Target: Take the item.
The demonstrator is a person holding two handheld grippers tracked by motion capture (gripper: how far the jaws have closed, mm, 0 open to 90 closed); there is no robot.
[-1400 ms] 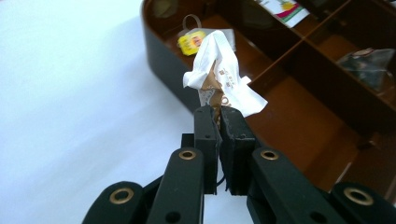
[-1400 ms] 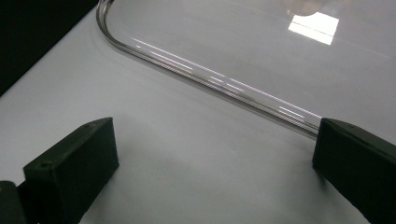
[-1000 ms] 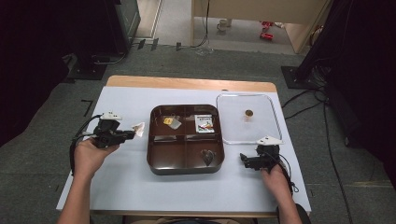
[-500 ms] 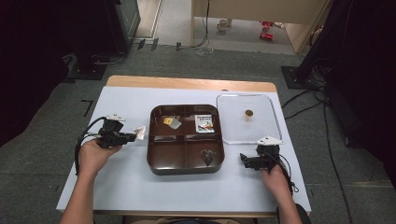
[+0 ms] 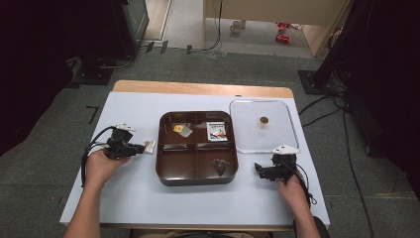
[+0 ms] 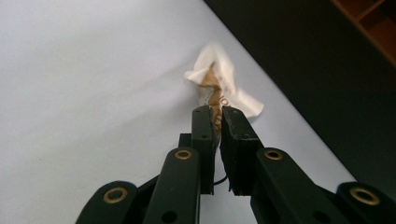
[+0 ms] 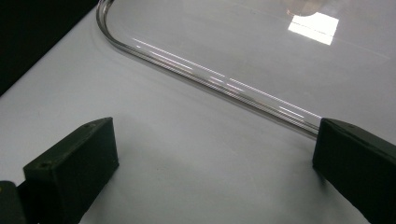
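White tabletop | left gripper fingers pinch crumpled white-tan wrapper left of brown compartment tray | right gripper fingers spread | risk: thin hold, wrapper may slip

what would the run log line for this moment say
left tool: shut on wrapped candy, left of brown tray | right tool: open, holding nothing, beside clear lid | both low over table

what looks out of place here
The clear lid lies beside the tray, not on it, with a small brown piece at its middle. The left claw pinches a crumpled wrapper outside the tray.
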